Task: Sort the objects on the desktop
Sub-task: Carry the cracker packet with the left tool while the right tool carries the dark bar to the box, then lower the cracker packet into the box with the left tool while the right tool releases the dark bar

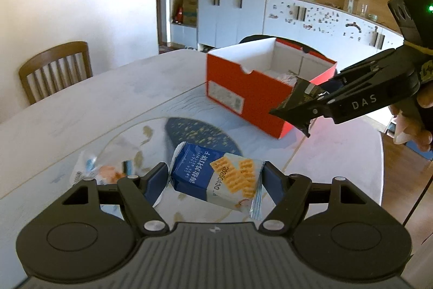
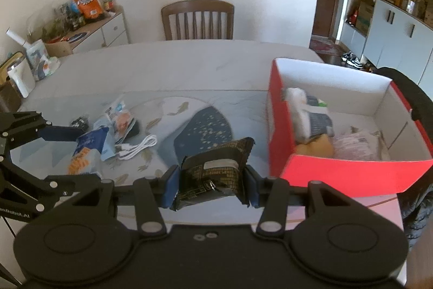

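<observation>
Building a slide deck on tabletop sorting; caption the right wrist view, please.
Right tongs grip a dark snack packet beside the red box already holding sorted items.

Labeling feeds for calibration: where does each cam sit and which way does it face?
Left wrist: on the left gripper, looking down its fingers at the biscuit pack it holds; the right gripper and a hand show.
Right wrist: on the right gripper, clamping a dark packet.
Shared: red box, table, both grippers.
</observation>
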`<state>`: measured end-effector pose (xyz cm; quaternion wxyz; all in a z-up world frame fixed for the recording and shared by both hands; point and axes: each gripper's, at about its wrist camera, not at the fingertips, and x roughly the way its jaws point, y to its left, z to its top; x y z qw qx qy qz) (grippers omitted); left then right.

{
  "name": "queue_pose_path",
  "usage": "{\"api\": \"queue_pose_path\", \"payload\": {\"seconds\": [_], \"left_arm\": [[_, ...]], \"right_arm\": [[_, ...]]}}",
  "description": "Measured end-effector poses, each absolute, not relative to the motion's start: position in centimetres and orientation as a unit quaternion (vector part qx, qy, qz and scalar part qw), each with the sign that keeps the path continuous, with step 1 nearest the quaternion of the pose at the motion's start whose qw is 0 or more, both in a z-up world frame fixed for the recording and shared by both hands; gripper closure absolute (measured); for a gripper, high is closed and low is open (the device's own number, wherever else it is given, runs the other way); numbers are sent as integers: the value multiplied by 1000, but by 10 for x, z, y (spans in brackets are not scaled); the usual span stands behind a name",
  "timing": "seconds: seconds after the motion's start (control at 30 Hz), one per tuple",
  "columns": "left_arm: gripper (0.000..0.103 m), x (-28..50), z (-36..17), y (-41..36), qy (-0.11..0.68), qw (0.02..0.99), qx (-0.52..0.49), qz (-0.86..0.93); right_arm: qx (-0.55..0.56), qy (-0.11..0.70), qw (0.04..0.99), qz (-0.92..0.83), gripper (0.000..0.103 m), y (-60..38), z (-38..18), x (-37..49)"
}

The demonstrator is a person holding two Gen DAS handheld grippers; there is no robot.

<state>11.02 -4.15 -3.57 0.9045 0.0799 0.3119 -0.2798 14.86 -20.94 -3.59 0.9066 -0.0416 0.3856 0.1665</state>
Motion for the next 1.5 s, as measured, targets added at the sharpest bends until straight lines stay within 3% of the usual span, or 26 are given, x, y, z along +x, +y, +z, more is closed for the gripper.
{"api": "queue_pose_path", "payload": {"seconds": [0.93,1.5], "left_arm": [[28,172,13,-198,252,892,118,-357],[28,227,4,-281,263,874,166,-373]], "right_arm": [[-6,348,931,112,54,-355,-12,193],[13,380,920,91,54,-412,-31,252]]}}
